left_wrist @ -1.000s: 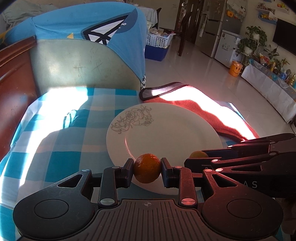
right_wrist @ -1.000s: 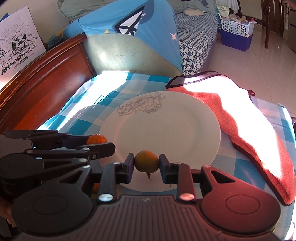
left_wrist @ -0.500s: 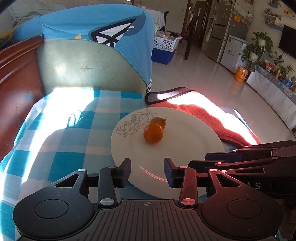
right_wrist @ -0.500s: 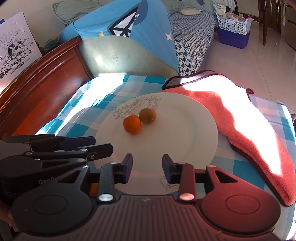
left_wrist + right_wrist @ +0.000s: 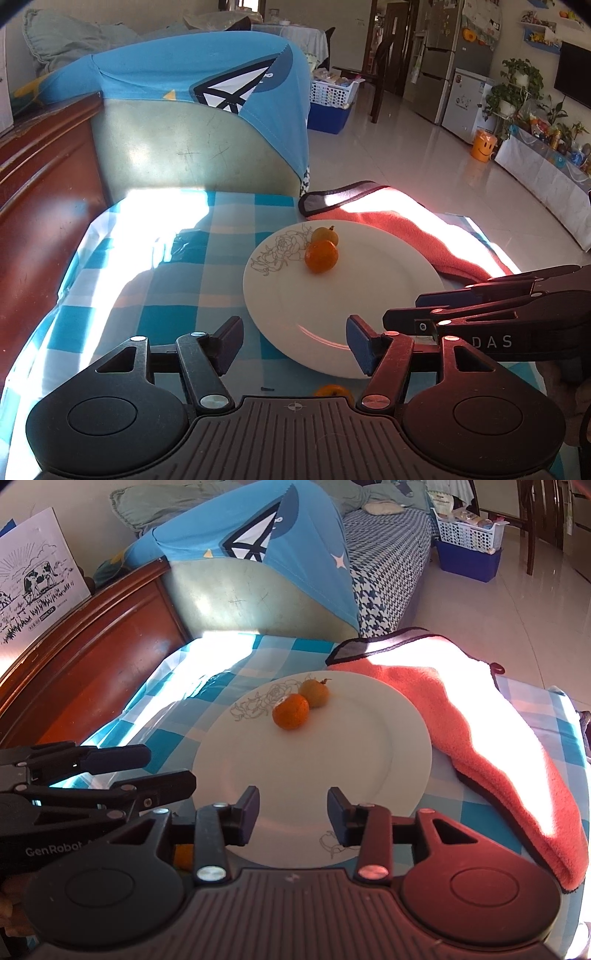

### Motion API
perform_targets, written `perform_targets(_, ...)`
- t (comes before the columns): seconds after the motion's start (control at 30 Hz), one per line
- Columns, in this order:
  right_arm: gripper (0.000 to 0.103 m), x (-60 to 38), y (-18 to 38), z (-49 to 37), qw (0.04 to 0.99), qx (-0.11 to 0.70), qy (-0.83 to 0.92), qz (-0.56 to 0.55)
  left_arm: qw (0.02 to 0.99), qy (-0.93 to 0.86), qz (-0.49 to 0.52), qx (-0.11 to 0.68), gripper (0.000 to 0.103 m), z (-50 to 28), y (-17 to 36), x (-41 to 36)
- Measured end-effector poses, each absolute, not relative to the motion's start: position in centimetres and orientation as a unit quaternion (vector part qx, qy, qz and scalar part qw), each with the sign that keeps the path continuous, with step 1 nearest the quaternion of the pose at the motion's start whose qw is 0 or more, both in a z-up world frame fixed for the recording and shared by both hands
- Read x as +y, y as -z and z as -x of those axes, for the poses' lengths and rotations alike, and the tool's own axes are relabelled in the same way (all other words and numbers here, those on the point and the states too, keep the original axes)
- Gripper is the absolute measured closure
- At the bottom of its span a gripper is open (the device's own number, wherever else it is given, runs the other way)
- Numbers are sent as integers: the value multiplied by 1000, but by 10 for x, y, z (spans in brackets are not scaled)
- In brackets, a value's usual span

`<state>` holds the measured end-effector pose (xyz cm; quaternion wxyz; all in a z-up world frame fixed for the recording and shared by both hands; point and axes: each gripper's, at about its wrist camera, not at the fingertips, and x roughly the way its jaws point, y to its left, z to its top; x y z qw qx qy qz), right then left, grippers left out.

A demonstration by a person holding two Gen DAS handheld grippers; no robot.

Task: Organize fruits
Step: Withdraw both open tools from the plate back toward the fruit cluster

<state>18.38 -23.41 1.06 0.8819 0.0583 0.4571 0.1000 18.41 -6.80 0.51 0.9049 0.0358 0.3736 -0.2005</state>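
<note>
Your left gripper [image 5: 293,345] hung over the near rim of the white plate [image 5: 388,295], jaws spread wide w/ nothing between them; they had just been opening, and the pads touched neither fruit nor plate. Your right gripper [image 5: 291,818] sat beside it, jaws parted less widely, also just opened, empty, over the plate's near edge by a small line-drawn motif.

Both released fruits lay on the far side of the plate, next to its rose drawing: an orange mandarin [image 5: 290,711] in front, and a duller yellow-brown fruit w/ a stem [image 5: 314,693] touching it from behind. A third orange fruit [image 5: 332,390] showed only in part on the checked blue-and-white tablecloth [image 5: 177,284], just off the plate's near rim and mostly hidden behind your left gripper's body.

A coral towel [image 5: 498,734] w/ dark trim lay along the plate's right side, partly in hard sunlight. Beyond the table stood a seat draped in a blue cover [image 5: 207,85].
</note>
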Motion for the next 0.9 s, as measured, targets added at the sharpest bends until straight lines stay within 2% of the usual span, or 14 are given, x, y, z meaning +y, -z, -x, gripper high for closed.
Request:
perform_targets(0.57, 60, -212, -23, -137, 871, 459, -172, -23, 906, 158, -6, 393, 38, -142, -11, -3)
perform_targets(0.9, 59, -199, -23, -100, 852, 474, -219, -14, 901, 144, -25, 409, 36, -104, 1, 13)
